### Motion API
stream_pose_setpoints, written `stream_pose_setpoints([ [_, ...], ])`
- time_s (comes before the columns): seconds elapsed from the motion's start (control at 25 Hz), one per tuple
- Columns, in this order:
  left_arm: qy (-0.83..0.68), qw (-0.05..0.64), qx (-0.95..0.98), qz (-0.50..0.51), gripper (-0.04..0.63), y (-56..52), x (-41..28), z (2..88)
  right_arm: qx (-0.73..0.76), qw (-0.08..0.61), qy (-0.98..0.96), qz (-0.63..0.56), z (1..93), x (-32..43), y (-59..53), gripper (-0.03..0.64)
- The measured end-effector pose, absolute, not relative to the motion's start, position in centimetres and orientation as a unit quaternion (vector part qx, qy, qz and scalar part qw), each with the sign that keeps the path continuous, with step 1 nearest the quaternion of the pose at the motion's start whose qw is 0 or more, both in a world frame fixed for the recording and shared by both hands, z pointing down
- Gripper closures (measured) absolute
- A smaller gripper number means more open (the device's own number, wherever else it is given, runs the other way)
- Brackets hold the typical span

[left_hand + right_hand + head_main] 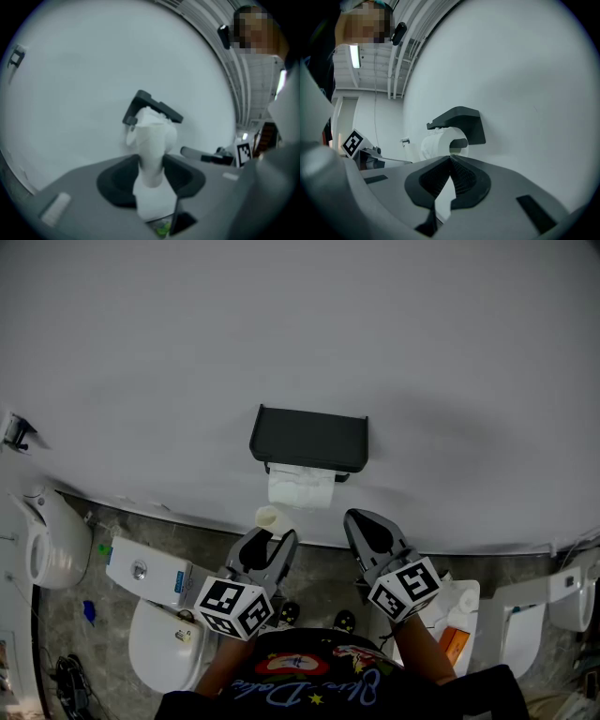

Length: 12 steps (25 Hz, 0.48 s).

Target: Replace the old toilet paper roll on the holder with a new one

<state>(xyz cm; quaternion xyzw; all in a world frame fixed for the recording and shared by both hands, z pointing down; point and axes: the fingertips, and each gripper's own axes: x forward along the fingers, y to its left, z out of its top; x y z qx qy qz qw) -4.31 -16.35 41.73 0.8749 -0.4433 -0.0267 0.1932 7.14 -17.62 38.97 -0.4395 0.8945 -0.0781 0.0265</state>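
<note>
Head view: I see the black holder (309,439) on the wall, with a toilet paper roll (300,486) hung beneath it.
Left gripper view: my left gripper (151,174) is partly open, clamped on a thin white tube (152,147) near the holder.
Right gripper view: my right gripper (451,159) is closed and empty, facing the roll.

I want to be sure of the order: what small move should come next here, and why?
Probably carry the left gripper away from the wall and put its thin tube aside. The holder already bears a paper roll, and the right gripper is shut and empty, so nothing seems left to mount.
</note>
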Motion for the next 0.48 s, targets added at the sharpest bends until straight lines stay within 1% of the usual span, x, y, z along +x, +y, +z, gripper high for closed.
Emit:
stream_pose_setpoints([
  [0.24, -0.443, 0.193, 0.875, -0.027, 0.428, -16.12, -4.37, 41.62, -0.449, -0.004, 0.893, -0.042, 38.77, 6.90, -17.31, 0.603],
  [0.48, -0.444, 0.191, 0.875, -0.027, 0.428, -15.60, -4.36, 41.57, -0.443, -0.003, 0.895, -0.044, 38.88, 6.68, -16.82, 0.603],
])
